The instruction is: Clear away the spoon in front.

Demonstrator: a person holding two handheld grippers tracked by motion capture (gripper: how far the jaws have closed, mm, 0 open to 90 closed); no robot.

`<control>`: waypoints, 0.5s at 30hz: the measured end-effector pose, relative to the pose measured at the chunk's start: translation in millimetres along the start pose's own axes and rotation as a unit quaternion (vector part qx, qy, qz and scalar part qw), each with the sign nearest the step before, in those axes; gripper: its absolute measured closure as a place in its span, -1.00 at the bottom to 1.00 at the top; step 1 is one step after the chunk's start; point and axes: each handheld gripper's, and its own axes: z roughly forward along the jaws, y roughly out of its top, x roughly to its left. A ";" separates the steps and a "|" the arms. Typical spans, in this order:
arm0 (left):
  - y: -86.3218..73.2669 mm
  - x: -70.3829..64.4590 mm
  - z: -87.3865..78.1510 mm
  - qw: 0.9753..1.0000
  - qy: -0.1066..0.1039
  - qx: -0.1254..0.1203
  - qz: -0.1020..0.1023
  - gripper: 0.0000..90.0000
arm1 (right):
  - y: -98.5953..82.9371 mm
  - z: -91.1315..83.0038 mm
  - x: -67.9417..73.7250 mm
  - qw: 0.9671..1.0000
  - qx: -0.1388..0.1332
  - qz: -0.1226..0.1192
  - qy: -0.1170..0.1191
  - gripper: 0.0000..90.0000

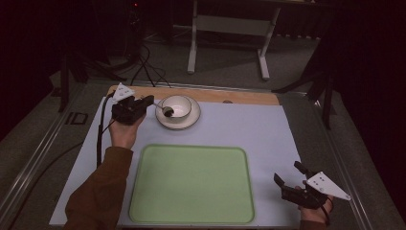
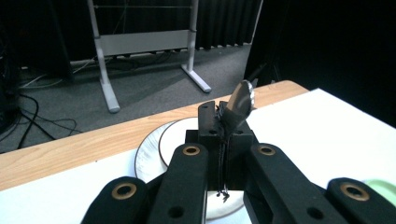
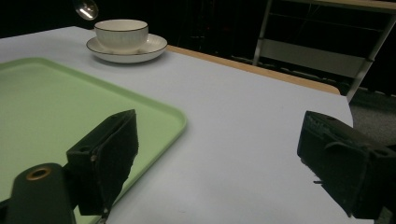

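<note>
- bench (image 1: 268, 139): pale blue-white top with a light wooden strip along the far edge, dim room around it.
- shallow rectangular light green plastic tray (image 1: 191, 184): lies flat at 6 o'clock on the bench, nothing on it.
- round white ceramic saucer (image 1: 194, 119): at 11 o'clock on the bench, well apart from the tray's far edge.
- white ceramic cup with a thin dark rim (image 1: 178, 106): stands upright on the saucer.
- small shiny metal spoon (image 1: 165, 110): clenched by its handle in the left gripper (image 1: 146, 102), bowl end at the cup's 9 o'clock rim; in the left gripper view the spoon (image 2: 239, 105) sticks up and tilted from between the closed jaws.
- left gripper: held in a hand (image 1: 123, 132) at the saucer's 9 o'clock, pointing toward the cup.
- right gripper (image 1: 287, 175): at 4 o'clock on the bench, beside the tray's near right corner; jaws spread wide apart, released, holding nothing.
</note>
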 end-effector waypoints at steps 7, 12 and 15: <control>-11.6 0.8 -18.3 1.000 -0.007 0.027 0.005 0.97 | 0.0 0.3 0.4 1.000 0.001 -0.001 0.000 -0.73; -21.1 -2.0 -30.8 0.998 -0.012 0.056 0.013 0.97 | 0.0 0.3 0.8 1.000 0.001 -0.002 -0.001 -0.73; -25.8 -3.0 -35.9 0.997 -0.016 0.071 0.015 0.97 | 0.0 0.4 0.8 1.000 0.001 -0.002 -0.002 -0.73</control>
